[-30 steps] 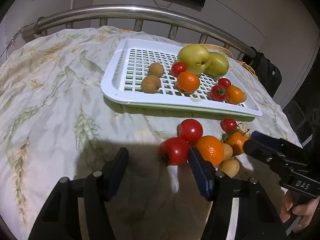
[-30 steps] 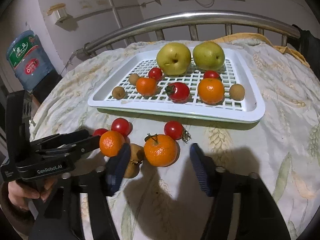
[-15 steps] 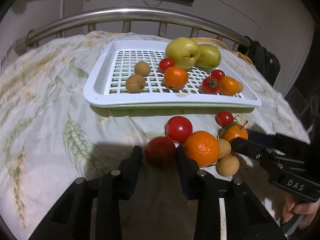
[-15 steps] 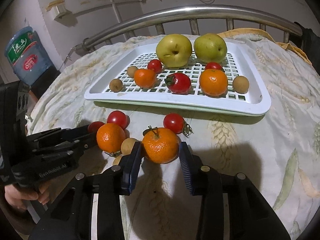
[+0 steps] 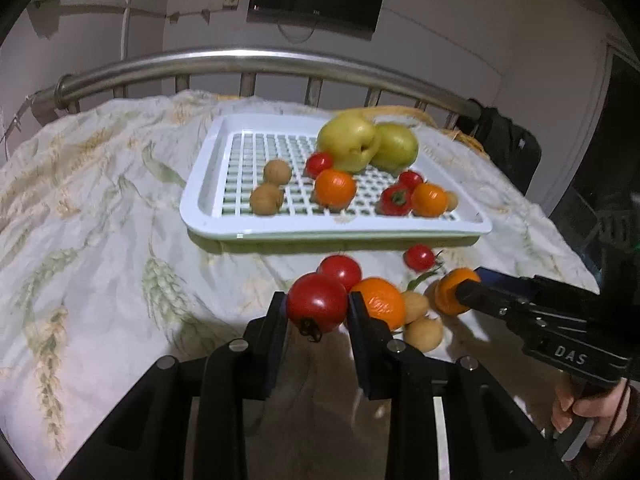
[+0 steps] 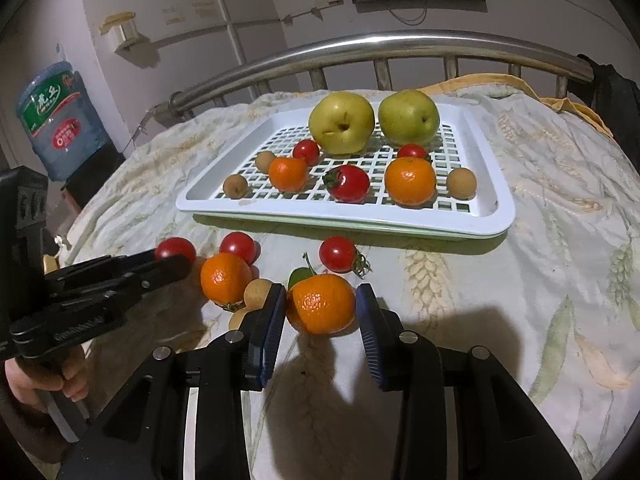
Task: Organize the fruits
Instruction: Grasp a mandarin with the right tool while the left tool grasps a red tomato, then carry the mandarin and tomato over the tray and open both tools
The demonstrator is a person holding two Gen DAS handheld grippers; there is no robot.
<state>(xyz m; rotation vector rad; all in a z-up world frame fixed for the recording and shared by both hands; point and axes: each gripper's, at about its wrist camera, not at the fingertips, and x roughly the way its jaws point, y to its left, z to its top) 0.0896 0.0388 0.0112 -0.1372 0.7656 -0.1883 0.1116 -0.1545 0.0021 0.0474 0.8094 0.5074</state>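
Tomato (image 5: 317, 303) clamped in left gripper (image 5: 316, 312), raised off cloth (image 5: 100, 240) before tray (image 5: 208, 204). Orange (image 6: 322, 309) pinched between right gripper (image 6: 321, 312) pads, on cloth near tray. Loose fruit between.

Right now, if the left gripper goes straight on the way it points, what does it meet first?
Probably the smaller red tomato just behind the tomato that the left gripper holds; then the white tray. Depth is unclear.
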